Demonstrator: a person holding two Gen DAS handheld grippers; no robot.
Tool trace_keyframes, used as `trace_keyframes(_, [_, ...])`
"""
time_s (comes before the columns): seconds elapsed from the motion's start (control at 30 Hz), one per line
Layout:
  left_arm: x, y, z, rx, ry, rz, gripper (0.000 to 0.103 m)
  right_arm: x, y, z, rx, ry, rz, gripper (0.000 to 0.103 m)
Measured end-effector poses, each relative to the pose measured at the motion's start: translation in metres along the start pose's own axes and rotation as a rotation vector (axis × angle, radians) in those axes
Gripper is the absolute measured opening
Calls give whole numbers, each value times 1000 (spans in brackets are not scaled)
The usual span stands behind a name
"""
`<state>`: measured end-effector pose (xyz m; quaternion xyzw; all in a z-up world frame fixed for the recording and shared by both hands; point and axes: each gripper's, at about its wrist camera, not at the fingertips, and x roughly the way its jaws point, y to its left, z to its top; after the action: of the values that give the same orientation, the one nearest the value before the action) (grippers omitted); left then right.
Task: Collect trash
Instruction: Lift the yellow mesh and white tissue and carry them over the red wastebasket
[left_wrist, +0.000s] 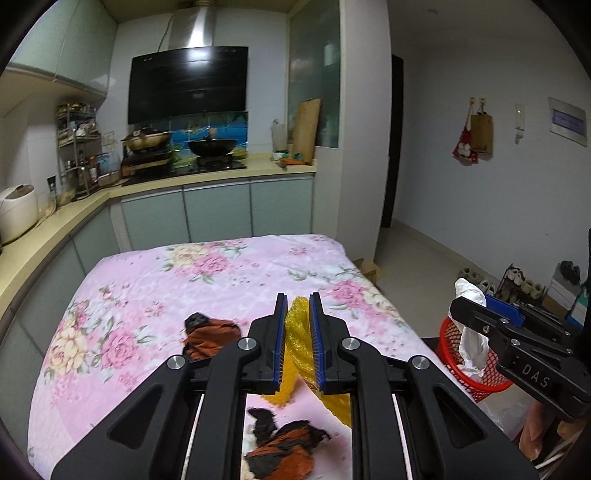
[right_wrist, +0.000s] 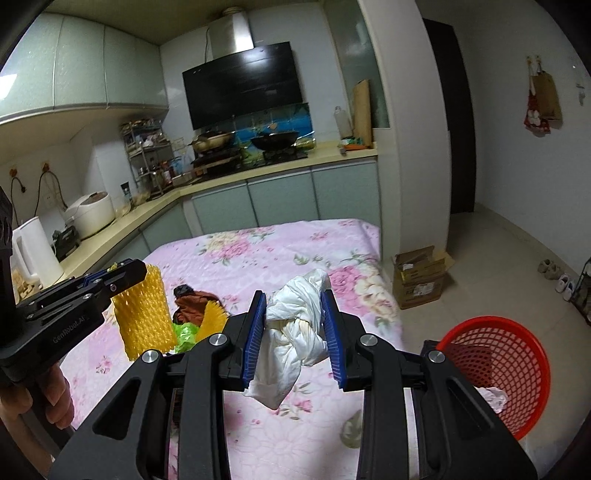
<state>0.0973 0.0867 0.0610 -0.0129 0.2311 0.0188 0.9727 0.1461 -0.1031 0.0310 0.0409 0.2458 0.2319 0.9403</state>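
Left gripper (left_wrist: 298, 339) clamps yellow foam net (left_wrist: 297, 332) above the floral cloth (left_wrist: 147, 295); brown scrap (left_wrist: 210, 332) lies on cloth; right gripper (right_wrist: 295, 332) grips white tissue wad (right_wrist: 295, 332); red basket (right_wrist: 517, 354) far right.

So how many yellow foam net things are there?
2: one yellow foam net clamped in the left hand-held gripper, another lying on the flowery table. More may be hidden.

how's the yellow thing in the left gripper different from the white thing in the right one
The yellow foam net is stiff, meshed and tube-shaped; the white wad is soft, smooth and crumpled. The net is squeezed thin in the left gripper; the wad bulges in the right gripper. Both are held above the table.
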Motion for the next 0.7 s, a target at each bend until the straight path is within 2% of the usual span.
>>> trace_keyframes(0.33, [9, -40, 7, 52, -6, -84, 12, -23, -32, 2, 47, -36, -80, 31])
trace_keyframes(0.7, [34, -88, 4, 98, 27, -195, 12, -38, -70, -4, 101, -44, -176, 31])
